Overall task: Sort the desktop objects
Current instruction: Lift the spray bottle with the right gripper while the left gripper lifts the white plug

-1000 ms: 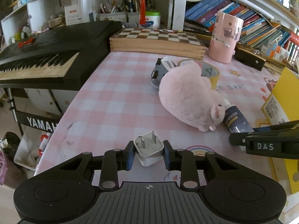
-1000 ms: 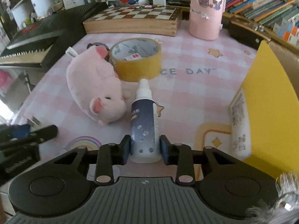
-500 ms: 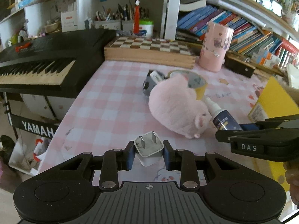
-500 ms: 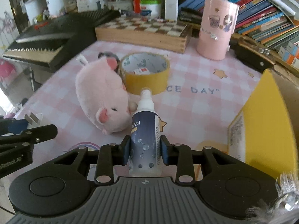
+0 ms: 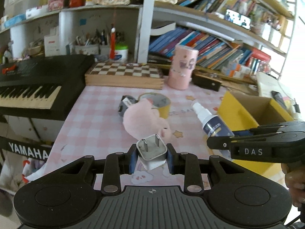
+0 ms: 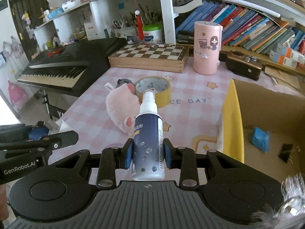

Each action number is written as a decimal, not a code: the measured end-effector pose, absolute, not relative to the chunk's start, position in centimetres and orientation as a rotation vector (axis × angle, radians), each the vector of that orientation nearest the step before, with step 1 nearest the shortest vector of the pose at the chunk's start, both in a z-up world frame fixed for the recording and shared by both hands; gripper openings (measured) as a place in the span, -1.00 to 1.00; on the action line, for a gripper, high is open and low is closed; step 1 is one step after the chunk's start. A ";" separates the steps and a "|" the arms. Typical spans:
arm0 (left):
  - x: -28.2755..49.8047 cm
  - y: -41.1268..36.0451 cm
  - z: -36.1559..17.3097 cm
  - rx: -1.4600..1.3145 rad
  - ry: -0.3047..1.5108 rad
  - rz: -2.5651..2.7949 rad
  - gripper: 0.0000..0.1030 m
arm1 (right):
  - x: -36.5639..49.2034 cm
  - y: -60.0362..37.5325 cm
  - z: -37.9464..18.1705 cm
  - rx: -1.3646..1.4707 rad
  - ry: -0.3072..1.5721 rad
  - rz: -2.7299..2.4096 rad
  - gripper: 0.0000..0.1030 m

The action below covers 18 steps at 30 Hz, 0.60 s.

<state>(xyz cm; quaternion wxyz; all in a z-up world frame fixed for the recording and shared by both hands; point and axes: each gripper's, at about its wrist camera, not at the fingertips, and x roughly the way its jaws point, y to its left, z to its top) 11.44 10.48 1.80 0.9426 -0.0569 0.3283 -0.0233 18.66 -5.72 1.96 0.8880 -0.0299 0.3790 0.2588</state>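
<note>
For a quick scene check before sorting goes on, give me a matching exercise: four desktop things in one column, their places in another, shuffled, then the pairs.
Things:
1. wall plug
2. spray bottle
3. tape roll
4. blue packet

Places:
A. inside the yellow box
B. in the left hand-held gripper
C. on the tablecloth behind the pink plush
D. in the right hand-held gripper

Pairs: 1-B, 2-D, 3-C, 4-A
</note>
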 end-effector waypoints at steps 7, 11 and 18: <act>7.7 9.0 2.2 -0.067 0.653 -0.086 -0.43 | 14.3 -6.8 2.2 -0.060 0.782 0.518 -0.41; 5.4 8.6 2.3 -0.076 0.659 -0.116 -0.43 | 11.2 -7.2 2.1 -0.058 0.781 0.510 -0.41; 1.9 8.1 2.1 -0.081 0.676 -0.166 -0.43 | 6.1 -7.7 1.7 -0.049 0.803 0.496 -0.41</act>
